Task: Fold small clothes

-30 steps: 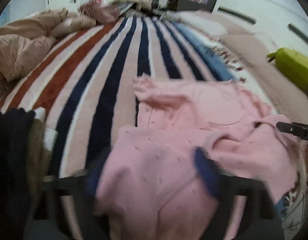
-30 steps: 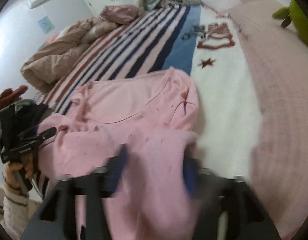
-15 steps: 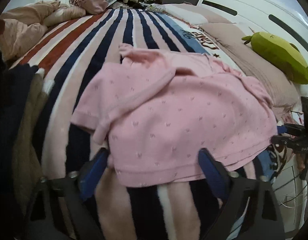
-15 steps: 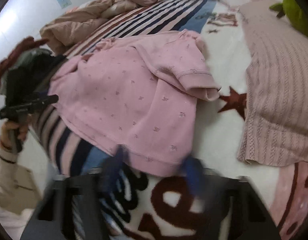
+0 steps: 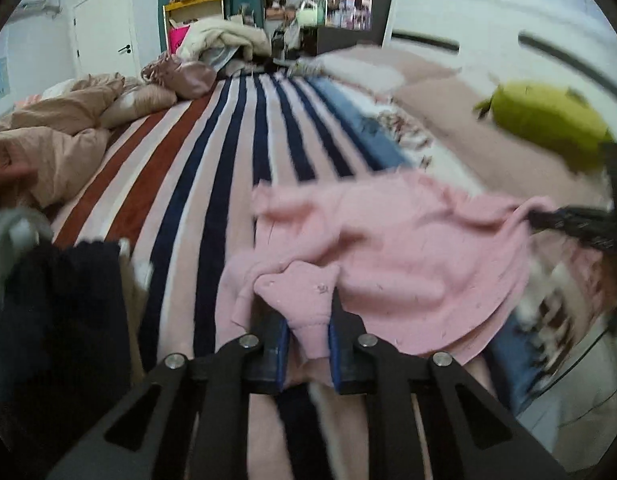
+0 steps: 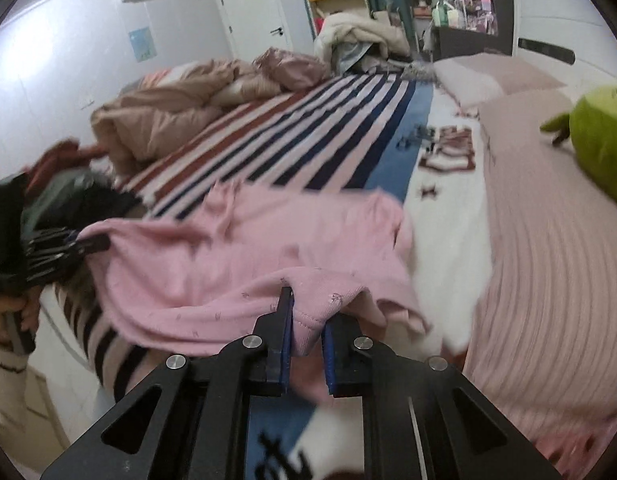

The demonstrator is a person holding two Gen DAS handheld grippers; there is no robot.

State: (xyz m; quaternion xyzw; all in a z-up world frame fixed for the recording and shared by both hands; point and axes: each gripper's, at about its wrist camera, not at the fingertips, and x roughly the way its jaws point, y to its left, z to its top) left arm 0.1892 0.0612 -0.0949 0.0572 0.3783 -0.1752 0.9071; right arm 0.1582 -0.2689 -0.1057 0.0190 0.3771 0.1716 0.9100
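A small pink top (image 5: 392,240) lies across the striped blanket (image 5: 228,152) on the bed, folded over itself. My left gripper (image 5: 307,336) is shut on its near left hem corner. My right gripper (image 6: 306,332) is shut on the near right hem corner of the same top (image 6: 236,256). The right gripper also shows at the right edge of the left wrist view (image 5: 568,220), and the left gripper at the left edge of the right wrist view (image 6: 64,244). The hem hangs lifted between both.
A dark pile of clothes (image 5: 56,312) lies at the left. A rumpled beige duvet (image 5: 60,136) sits at the far left. A green plush toy (image 5: 548,128) rests on the pink knit cover (image 6: 548,240) at the right. The bed's near edge is just below the grippers.
Half a second ago both grippers were open in front of the top's hem. Now both have shut on the hem corners and lifted the edge.
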